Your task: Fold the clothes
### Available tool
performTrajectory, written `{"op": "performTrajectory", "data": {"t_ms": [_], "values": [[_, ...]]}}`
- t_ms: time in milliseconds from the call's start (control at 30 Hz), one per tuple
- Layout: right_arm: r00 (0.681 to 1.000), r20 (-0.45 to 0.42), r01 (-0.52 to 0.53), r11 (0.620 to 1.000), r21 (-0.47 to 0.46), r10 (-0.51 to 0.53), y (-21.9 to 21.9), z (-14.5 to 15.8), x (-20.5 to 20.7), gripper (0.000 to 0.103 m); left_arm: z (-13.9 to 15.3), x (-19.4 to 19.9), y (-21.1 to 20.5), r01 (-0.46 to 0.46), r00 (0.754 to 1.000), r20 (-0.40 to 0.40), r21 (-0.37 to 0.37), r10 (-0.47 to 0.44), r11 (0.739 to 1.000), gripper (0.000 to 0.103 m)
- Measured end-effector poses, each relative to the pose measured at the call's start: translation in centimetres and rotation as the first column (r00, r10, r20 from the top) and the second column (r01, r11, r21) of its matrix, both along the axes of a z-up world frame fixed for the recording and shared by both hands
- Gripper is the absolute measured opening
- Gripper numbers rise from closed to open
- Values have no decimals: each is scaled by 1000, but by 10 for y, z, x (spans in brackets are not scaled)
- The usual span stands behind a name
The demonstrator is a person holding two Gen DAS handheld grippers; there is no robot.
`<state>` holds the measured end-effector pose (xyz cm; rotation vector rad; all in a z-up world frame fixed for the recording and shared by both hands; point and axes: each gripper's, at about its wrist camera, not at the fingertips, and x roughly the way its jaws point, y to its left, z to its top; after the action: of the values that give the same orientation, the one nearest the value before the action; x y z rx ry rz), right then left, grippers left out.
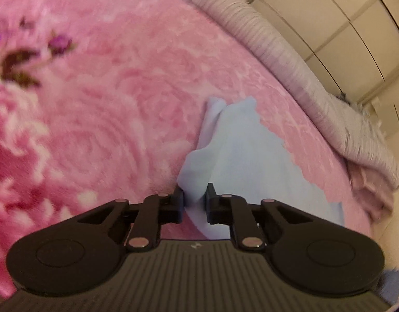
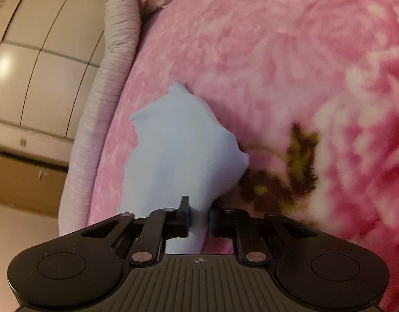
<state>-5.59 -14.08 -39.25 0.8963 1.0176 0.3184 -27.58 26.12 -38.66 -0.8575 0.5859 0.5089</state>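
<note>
A light blue garment [image 1: 241, 150] lies on a pink floral blanket [image 1: 108, 104]. My left gripper [image 1: 195, 195] is shut on a bunched edge of it, and the cloth runs forward and to the right from the jaws. In the right wrist view the same light blue garment [image 2: 178, 150] hangs forward from my right gripper [image 2: 198, 213], which is shut on another part of it. The cloth is lifted and puckered at both grips. Its far end rests on the pink floral blanket [image 2: 277, 52].
A grey ribbed bed border [image 1: 290, 59] runs along the blanket's edge, also seen in the right wrist view [image 2: 105, 83]. Cream wardrobe doors [image 1: 342, 20] stand beyond it. A crumpled pinkish cloth [image 1: 373, 189] lies at the bed's corner. Beige floor [image 2: 25, 234] lies below.
</note>
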Motion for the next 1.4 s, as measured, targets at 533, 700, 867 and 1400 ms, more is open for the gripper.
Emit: {"op": "performTrajectory", "data": {"t_ms": [533, 700, 867, 1400], "values": [[999, -14, -48, 999, 0, 48, -102, 18, -73, 27, 30, -79, -45, 139, 988, -66, 33, -137, 990, 17], [1000, 6, -8, 1000, 18, 8, -108, 18, -72, 34, 74, -82, -44, 118, 992, -68, 237, -105, 964, 15], [999, -11, 53, 997, 53, -52, -108, 7, -71, 34, 75, -55, -51, 262, 965, -22, 174, -262, 949, 15], [825, 320, -84, 662, -745, 465, 28, 88, -95, 10, 19, -9, -35, 314, 948, -34, -35, -315, 949, 14]]}}
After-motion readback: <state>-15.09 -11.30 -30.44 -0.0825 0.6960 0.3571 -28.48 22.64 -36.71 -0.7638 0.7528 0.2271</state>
